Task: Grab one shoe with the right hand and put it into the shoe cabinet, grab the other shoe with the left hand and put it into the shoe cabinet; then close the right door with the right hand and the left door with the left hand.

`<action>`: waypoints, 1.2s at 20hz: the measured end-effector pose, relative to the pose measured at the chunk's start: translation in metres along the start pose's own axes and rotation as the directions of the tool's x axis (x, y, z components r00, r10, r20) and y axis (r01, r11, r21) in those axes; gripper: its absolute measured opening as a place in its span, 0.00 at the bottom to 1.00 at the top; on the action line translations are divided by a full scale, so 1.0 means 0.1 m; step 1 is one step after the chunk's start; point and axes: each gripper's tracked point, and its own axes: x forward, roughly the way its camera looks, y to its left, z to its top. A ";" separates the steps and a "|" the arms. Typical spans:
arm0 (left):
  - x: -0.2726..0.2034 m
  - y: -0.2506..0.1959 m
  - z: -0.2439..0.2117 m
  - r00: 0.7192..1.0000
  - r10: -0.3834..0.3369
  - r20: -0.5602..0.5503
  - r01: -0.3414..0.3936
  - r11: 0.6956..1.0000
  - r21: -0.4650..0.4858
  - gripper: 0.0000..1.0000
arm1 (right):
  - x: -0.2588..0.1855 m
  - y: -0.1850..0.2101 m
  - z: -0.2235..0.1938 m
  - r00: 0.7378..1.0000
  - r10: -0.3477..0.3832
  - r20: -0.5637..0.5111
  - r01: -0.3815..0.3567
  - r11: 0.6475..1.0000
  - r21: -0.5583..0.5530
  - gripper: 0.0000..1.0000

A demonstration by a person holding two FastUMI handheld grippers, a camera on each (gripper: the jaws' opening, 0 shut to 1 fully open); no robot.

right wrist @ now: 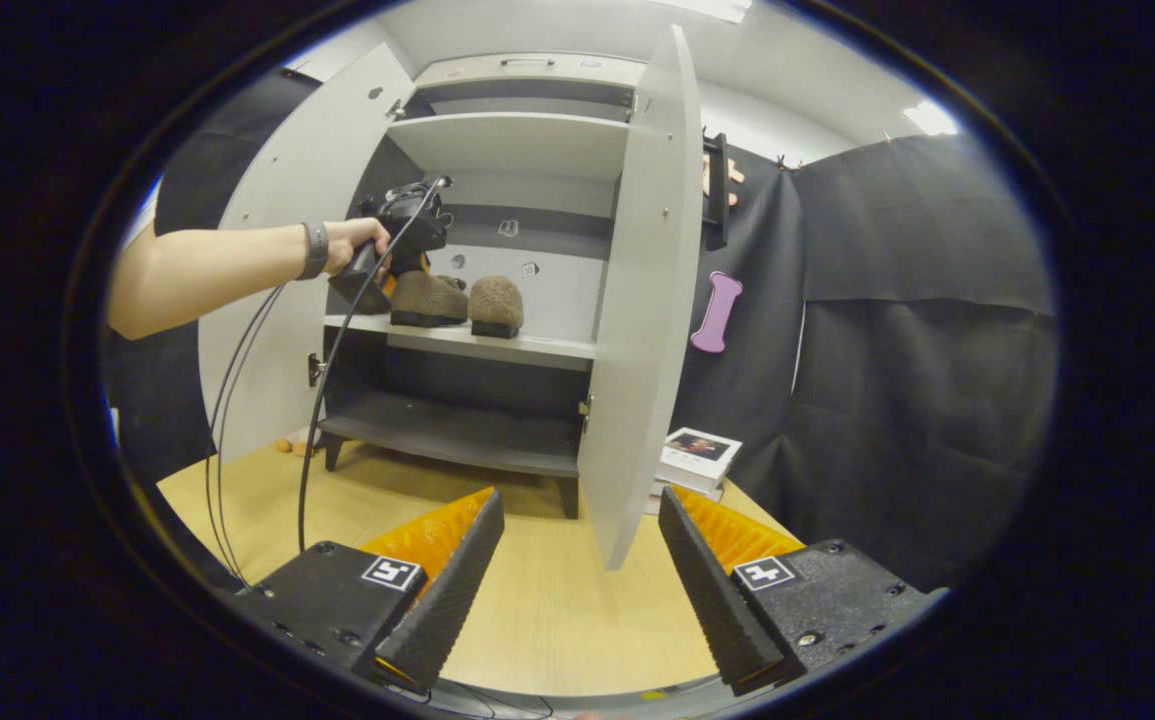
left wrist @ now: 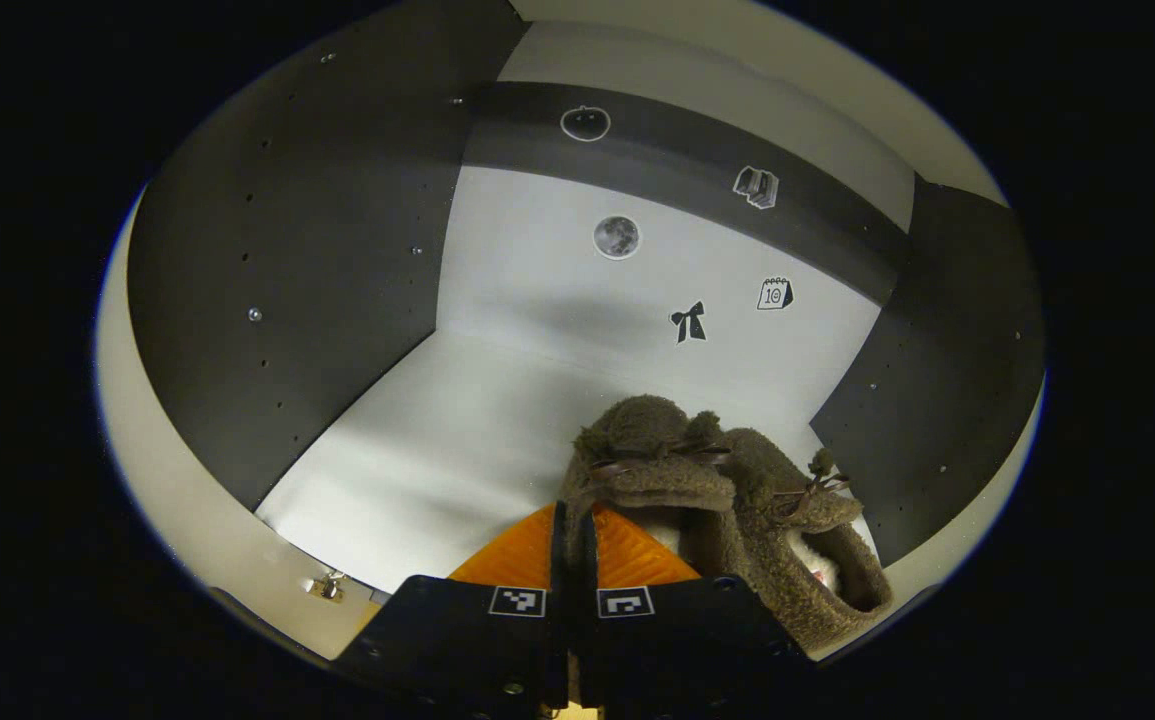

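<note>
Two brown fuzzy shoes stand side by side on the middle shelf (right wrist: 537, 348) of the open shoe cabinet: one shoe (right wrist: 427, 297) on the left, the other shoe (right wrist: 495, 303) just right of it. In the left gripper view the nearer shoe (left wrist: 647, 450) touches the second shoe (left wrist: 797, 530). My left gripper (left wrist: 573, 525) is shut, pinching the nearer shoe's heel rim. A hand (right wrist: 352, 240) holds that left gripper (right wrist: 405, 272) at the shelf. My right gripper (right wrist: 582, 525) hangs open over the table, holding nothing, before the right door's edge.
Both doors stand open: the left door (right wrist: 272, 260) and the right door (right wrist: 642, 300), which swings out toward my right gripper. A cable (right wrist: 322, 380) trails from the hand to the wooden table (right wrist: 547, 610). Books (right wrist: 699, 455) lie right of the cabinet; a purple bone shape (right wrist: 716, 312) hangs on the wall.
</note>
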 end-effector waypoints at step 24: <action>-1.83 0.19 -0.18 0.903 -0.084 0.422 0.018 0.987 0.160 0.95 | -0.10 0.16 -0.13 0.997 0.076 -0.030 -0.076 0.997 0.009 0.99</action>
